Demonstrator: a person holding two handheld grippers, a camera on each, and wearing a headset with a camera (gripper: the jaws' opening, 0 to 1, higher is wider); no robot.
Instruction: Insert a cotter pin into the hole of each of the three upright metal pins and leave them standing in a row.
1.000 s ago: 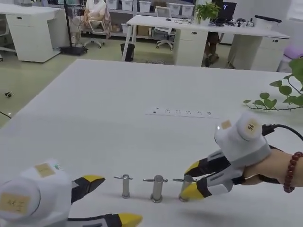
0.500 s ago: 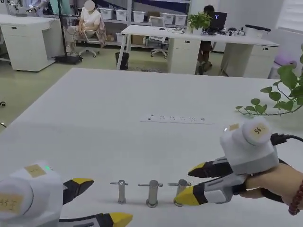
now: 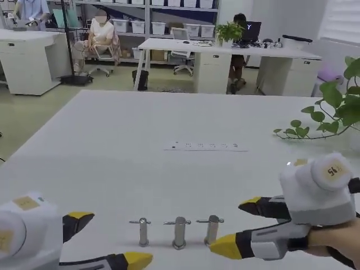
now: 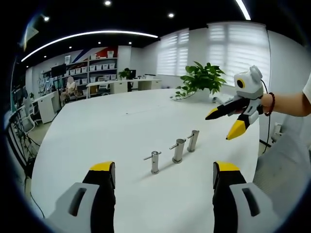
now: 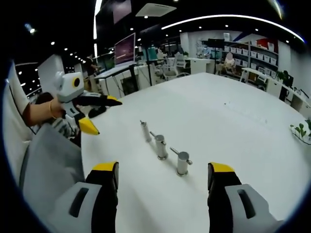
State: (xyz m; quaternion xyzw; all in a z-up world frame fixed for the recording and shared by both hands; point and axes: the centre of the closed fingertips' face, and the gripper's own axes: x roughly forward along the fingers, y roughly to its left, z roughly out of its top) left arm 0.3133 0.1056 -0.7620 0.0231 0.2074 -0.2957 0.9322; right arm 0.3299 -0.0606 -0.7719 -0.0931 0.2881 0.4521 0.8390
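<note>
- Now 3 upright silver metal pins (image 3: 179,232) stand in 1 row on the white table (image 3: 169,118), 1 thin cotter pin (image 3: 170,223) through each.
- Left gripper (image 3: 109,239) and right gripper (image 3: 237,224): jaws wide, empty.

Silver metal pins (image 3: 179,232); white table (image 3: 169,118) (right hand-held gripper (image 3: 233,225) yellow-tipped, black).

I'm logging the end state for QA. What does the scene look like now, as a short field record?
pins: left pin, middle pin, right pin; upright, in a row
cotter pin: one through each top
left tool: open, empty, clear of row
right tool: open, empty, near right pin, not touching
surface: white table
</note>
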